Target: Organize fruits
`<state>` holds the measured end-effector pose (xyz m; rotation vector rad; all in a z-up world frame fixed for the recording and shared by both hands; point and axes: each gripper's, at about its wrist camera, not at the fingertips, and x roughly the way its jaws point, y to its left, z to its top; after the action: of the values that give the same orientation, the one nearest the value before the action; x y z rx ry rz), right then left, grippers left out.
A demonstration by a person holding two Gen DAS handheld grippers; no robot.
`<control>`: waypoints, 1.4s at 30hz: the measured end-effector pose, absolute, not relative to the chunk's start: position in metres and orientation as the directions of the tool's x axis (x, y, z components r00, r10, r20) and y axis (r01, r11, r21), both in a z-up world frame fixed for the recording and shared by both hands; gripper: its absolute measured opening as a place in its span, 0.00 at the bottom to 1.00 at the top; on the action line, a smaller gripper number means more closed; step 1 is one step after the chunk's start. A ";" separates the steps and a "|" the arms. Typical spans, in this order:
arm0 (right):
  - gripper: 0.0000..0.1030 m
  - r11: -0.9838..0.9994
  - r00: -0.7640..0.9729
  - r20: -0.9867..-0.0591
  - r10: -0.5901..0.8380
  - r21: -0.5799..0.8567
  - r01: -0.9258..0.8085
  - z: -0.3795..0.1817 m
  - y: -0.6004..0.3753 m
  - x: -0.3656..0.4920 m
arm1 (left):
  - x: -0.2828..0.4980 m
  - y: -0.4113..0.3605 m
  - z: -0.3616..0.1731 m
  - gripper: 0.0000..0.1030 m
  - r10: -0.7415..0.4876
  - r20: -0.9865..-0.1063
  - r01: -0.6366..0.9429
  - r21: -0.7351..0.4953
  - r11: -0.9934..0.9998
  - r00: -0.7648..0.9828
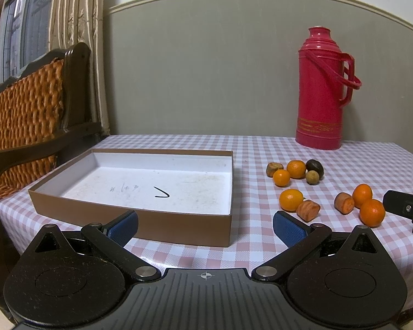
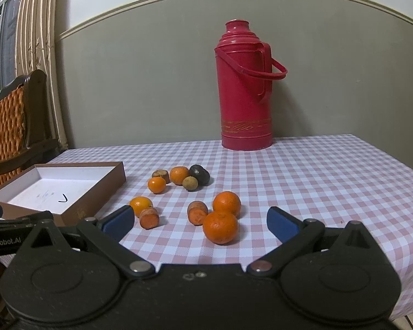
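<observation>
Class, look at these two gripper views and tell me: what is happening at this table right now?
A person holds two grippers over a checkered table, sorting fruit. The left gripper and the right gripper are both open and hold nothing. The brown box on the left contains no fruit. Oranges, including the nearest orange, and other small pieces lie loose on the cloth, with a red thermos behind.
</observation>
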<state>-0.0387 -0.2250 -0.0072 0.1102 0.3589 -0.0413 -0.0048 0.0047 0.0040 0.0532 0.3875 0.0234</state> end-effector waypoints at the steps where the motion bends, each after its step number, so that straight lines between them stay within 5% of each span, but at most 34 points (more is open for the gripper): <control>1: 0.94 0.993 0.935 -0.353 -0.021 0.100 0.060 -0.007 -0.225 -0.039 | -0.005 0.004 0.004 1.00 0.033 -0.378 -0.012 0.058 0.998 0.925; 37: 0.94 0.988 0.921 -0.386 -0.046 0.118 0.099 -0.013 -0.238 -0.035 | 0.000 -0.020 0.000 1.00 -0.065 -0.380 0.092 0.053 0.994 0.923; 42: 0.85 0.983 0.912 -0.407 -0.042 0.149 0.112 -0.017 -0.246 -0.028 | 0.007 -0.033 -0.003 1.00 -0.106 -0.391 0.139 0.056 0.989 0.914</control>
<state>-0.0277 -0.2458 -0.0165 0.1710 0.4145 -0.0797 0.0074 -0.0333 -0.0032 0.0835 0.3977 -0.1263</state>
